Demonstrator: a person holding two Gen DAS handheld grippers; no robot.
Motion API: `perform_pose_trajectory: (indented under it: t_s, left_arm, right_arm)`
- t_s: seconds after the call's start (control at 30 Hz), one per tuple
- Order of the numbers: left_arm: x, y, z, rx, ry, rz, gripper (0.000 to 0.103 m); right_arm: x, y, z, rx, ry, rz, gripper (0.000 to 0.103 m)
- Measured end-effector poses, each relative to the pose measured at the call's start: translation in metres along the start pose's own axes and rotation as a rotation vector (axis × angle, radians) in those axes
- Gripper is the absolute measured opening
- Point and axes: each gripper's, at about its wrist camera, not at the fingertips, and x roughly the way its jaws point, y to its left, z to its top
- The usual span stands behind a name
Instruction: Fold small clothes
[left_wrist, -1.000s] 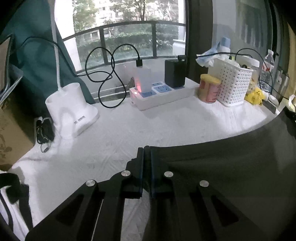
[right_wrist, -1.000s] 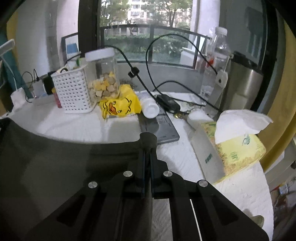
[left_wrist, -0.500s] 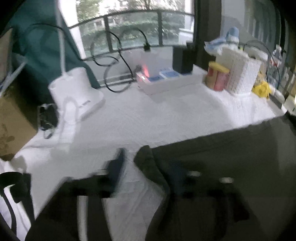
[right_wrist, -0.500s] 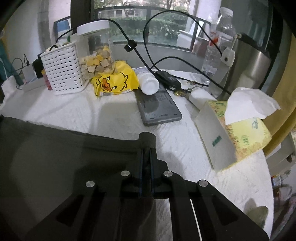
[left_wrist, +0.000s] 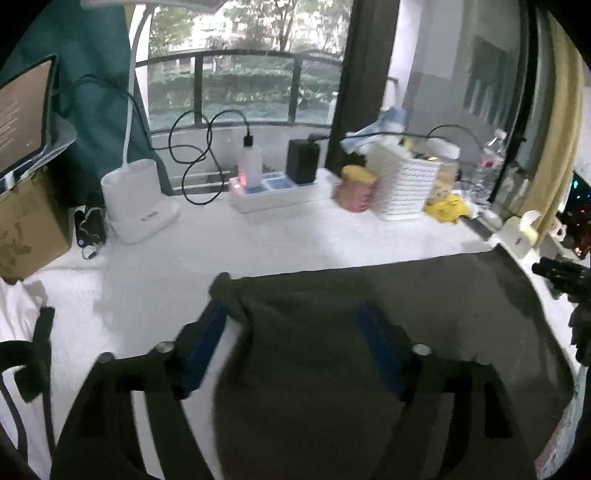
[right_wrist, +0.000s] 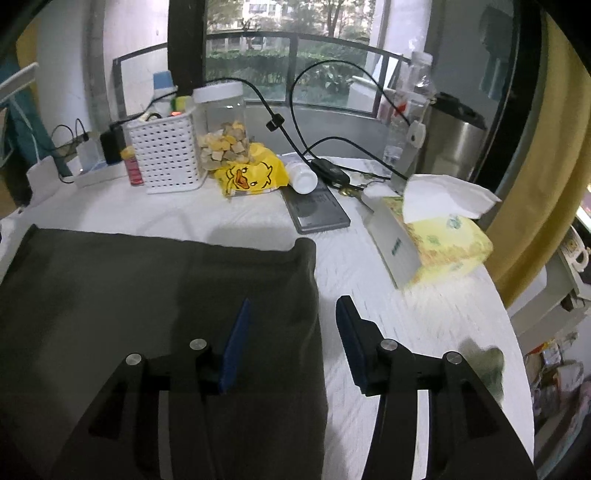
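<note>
Dark olive cloth (right_wrist: 155, 295) lies flat on the white-covered table (right_wrist: 388, 332), its far edge straight and one corner rounded near a grey tablet (right_wrist: 317, 212); in the left wrist view the same cloth (left_wrist: 388, 332) spreads across the near half of the table (left_wrist: 221, 251). Behind it, a white perforated basket (right_wrist: 166, 155) holds small bottles and tubes that poke above its rim, though they are too crowded to name. Beside the basket stands a clear jar (right_wrist: 223, 129) with a white lid, roughly half full of tan and yellow cubes. A yellow duck-print bag (right_wrist: 251, 175) leans against the jar, and a white pill bottle (right_wrist: 303, 177) lies on its side next to the bag. A soft tissue pack (right_wrist: 436, 240) on the right has a white sheet standing out of its top. In the left wrist view a power strip (left_wrist: 269, 190) carries a black adapter and a white plug. The left gripper (left_wrist: 295, 325) is spread wide above the cloth's left corner, holding nothing. The right gripper (right_wrist: 291, 317) is likewise parted, straddling the cloth's right edge, one blue pad over fabric and the other over bare table; whether either pad touches cannot be told.
</note>
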Motion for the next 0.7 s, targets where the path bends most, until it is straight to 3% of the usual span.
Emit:
perform_pose_trajectory:
  t_s: [0.03, 0.37, 0.5, 0.7]
  left_arm:
    - [-0.004, -0.004, -0.005, -0.009, -0.005, -0.017, 0.086]
    - [-0.034, -0.028, -0.035, 0.009, -0.01, -0.109, 0.087]
    - [-0.045, -0.033, -0.047, 0.017, -0.014, -0.131, 0.087]
    - [-0.072, -0.049, -0.06, 0.058, -0.059, -0.136, 0.092]
  right_arm:
    - [-0.006, 0.001, -0.004, 0.003, -0.003, -0.002, 0.051]
    - [-0.058, 0.013, -0.033, 0.053, -0.022, 0.0, 0.052]
    - [-0.075, 0.021, -0.046, 0.065, -0.029, -0.004, 0.072]
    - [-0.104, 0.021, -0.079, 0.128, -0.029, -0.019, 0.072]
